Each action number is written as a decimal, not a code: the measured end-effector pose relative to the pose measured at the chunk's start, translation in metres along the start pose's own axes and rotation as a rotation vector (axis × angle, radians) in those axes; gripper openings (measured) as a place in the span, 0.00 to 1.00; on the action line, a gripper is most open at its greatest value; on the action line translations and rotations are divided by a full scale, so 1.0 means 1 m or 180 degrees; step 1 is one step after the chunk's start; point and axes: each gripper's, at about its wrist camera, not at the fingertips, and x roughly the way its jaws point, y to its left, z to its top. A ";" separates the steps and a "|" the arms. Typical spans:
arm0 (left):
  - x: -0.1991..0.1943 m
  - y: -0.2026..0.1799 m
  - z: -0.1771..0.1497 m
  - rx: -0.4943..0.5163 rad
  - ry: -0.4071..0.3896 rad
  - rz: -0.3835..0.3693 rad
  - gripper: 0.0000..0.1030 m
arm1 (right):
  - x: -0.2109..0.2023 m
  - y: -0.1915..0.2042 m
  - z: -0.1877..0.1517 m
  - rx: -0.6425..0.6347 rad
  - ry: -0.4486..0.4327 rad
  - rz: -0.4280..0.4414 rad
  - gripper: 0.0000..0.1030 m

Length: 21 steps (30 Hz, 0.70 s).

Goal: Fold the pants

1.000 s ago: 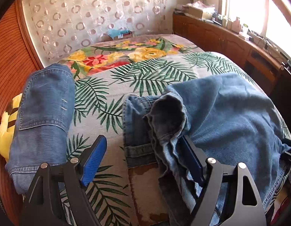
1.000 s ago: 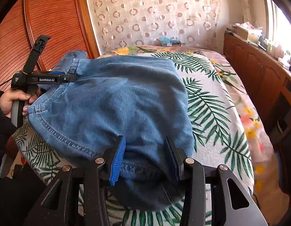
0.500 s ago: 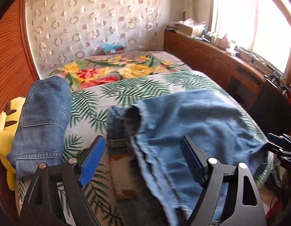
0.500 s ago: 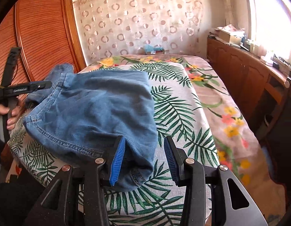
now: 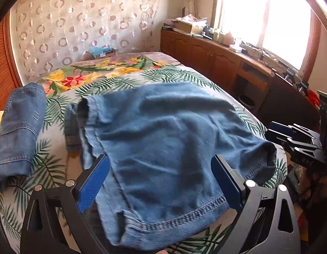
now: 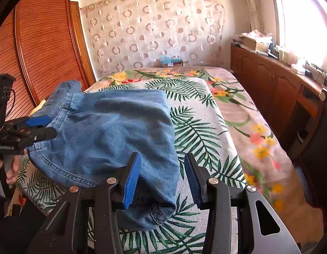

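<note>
A second folded pair of jeans [image 5: 19, 127] lies at the far left of the bed [image 5: 180, 76], apart from the work. The pants [image 5: 174, 139], blue denim, lie folded on the leaf-print cover near the front edge. Left gripper [image 5: 160, 182]: jaws spread wide, hem between them, not clamped. Right gripper [image 6: 161, 180]: jaws apart, straddling a corner of the pants, no grip.

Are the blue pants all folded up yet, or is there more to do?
Nearly. The jeans lie doubled over in a short bundle on the bed. Both the left gripper and the right gripper are open, gripping nothing. Another folded pair already sits at the side. Left: maybe smoothing the rumpled edges or one more fold.
</note>
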 end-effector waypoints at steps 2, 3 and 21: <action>0.005 -0.003 -0.004 0.0028 0.0055 -0.0006 0.94 | 0.007 -0.003 -0.002 0.0026 0.0046 -0.0014 0.43; 0.007 -0.004 -0.006 0.0034 0.0082 -0.0006 0.94 | 0.010 -0.004 -0.003 0.0040 0.0078 -0.0018 0.43; 0.021 -0.001 -0.028 0.0068 0.0174 0.0120 0.94 | 0.035 -0.011 -0.011 0.0270 0.0290 0.0069 0.43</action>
